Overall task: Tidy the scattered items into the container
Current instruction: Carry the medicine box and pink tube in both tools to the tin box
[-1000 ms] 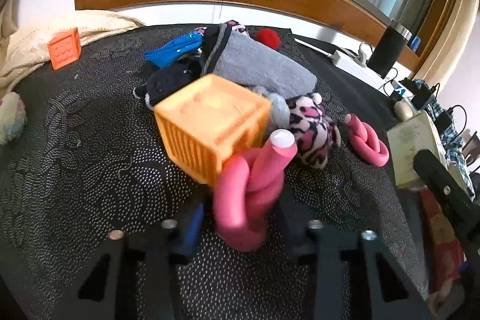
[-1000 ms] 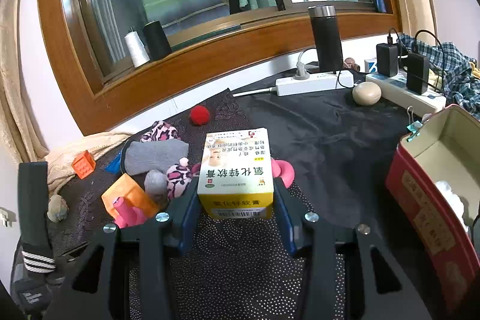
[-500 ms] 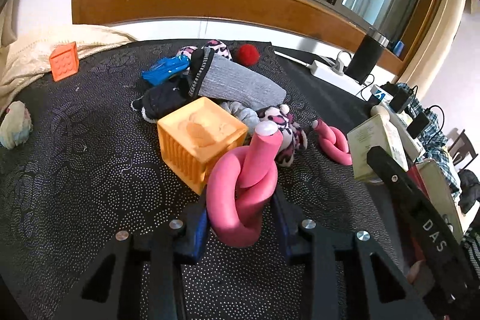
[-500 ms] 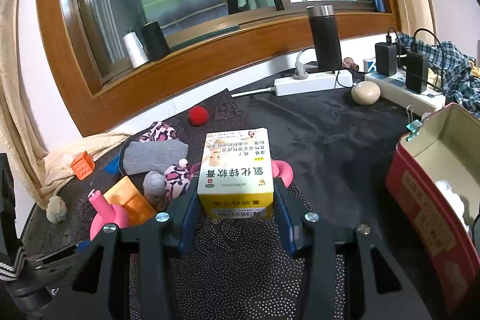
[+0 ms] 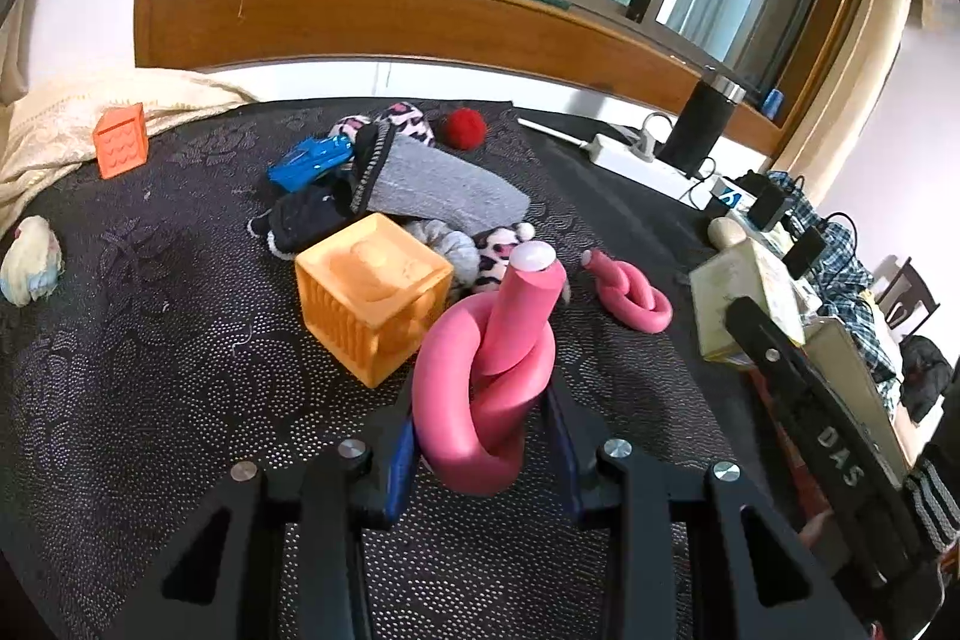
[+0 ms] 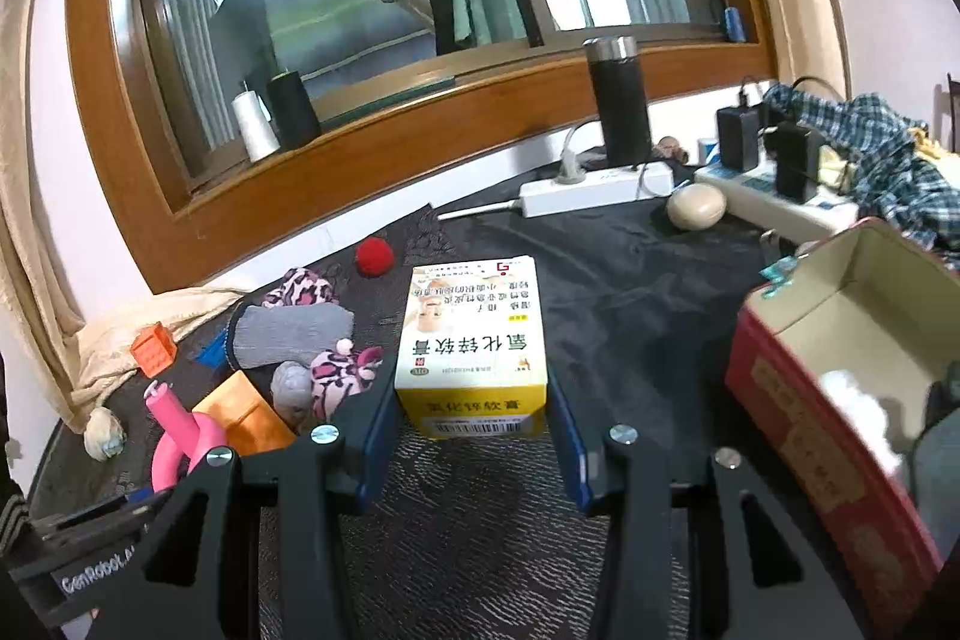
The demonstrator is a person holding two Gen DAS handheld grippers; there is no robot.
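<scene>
Clamped in my left gripper (image 5: 483, 430) is a knotted pink foam curler (image 5: 489, 370), its white-capped end sticking up above the fingers and the whole thing lifted clear of the cloth. My right gripper (image 6: 471, 436) is closed on a yellow-and-white medicine box (image 6: 474, 346), blue pads pressed to both its sides, printed face up.

Under both tools lies a black tablecloth (image 5: 138, 352) with a pale dotted swirl pattern. Just behind the curler sits an orange ribbed cube (image 5: 372, 295), and beyond it a heap: a grey sock (image 5: 438, 187), a leopard-print soft toy (image 5: 498, 250), a blue toy car (image 5: 309, 160) and a red pom-pom (image 5: 465, 128). A second pink curler (image 5: 630, 292) lies on the cloth to the right of the heap, apart from it. A smaller orange cube (image 5: 120, 139) rests at the left edge against a cream blanket (image 5: 66, 124).

The container, a red tin (image 6: 828, 430) with a cream lining, stands open at my right with something white inside.

Behind the table runs a wooden-framed window (image 6: 372, 148); a white and a black thread spool stand on its sill. A black flask (image 6: 618, 100) and a white power strip (image 6: 594, 190) stand near the wall, and a plaid cloth (image 6: 888, 148) is bunched at far right.
</scene>
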